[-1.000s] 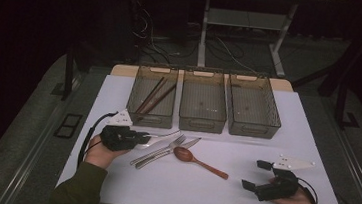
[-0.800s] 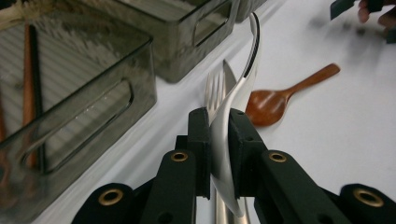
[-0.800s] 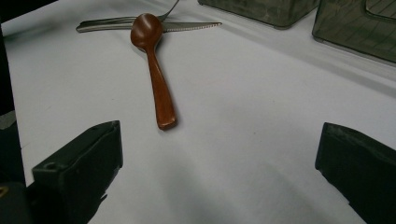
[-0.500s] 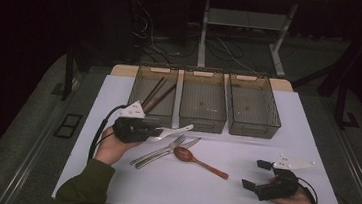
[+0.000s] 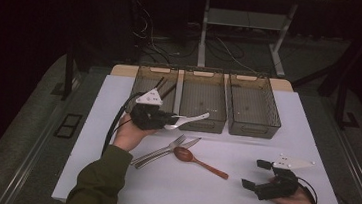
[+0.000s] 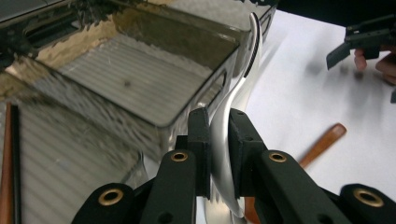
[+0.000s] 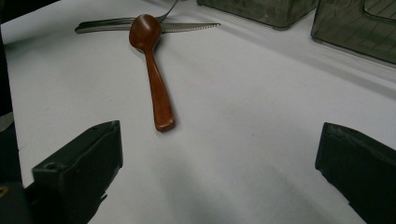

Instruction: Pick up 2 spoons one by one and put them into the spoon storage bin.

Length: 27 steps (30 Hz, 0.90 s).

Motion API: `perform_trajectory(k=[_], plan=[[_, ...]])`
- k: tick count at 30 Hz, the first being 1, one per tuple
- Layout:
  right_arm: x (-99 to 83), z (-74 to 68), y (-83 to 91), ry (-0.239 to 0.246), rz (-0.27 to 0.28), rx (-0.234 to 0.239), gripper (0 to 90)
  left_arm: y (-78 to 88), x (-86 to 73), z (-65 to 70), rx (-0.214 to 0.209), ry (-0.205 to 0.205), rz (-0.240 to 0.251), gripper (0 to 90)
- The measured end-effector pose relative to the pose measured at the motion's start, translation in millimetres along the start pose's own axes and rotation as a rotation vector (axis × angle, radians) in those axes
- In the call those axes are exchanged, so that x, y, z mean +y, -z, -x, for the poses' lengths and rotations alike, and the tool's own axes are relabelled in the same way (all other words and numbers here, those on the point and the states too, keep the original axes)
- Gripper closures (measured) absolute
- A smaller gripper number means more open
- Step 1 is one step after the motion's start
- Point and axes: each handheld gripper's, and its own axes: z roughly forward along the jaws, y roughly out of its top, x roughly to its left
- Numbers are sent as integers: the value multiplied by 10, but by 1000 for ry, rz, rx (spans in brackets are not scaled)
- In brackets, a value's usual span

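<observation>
Left gripper view: left tongs (image 6: 217,140) clamp metal spoon (image 6: 224,154).

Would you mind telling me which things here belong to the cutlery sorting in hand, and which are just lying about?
In the job:
- left gripper, shut on the silver spoon
- middle bin, nearest that spoon
- fork, knife and wooden spoon, waiting on the table
- left bin with chopsticks
- right bin

Lying about:
- right gripper, open and resting
- desk legs and cables behind

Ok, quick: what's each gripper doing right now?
Left gripper: jaws shut on a silver utensil, held near the bins.
Right gripper: jaws open, nothing between them.
</observation>
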Motion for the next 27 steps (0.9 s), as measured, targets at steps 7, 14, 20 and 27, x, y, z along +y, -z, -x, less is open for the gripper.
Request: perform_trajectory(k=[7, 14, 20, 27], plan=[[1, 3, 3, 2, -1, -2, 6, -150, 184, -50, 3, -27, -2, 802], [1, 4, 4, 1, -2, -2, 6, -277, 329, -101, 12, -33, 1, 801], [1, 5, 4, 1, -2, -1, 6, -410, 383, -149, 28, -43, -16, 801], [1, 7, 6, 1, 0, -1, 6, -581, 423, -199, 57, -61, -59, 800]])
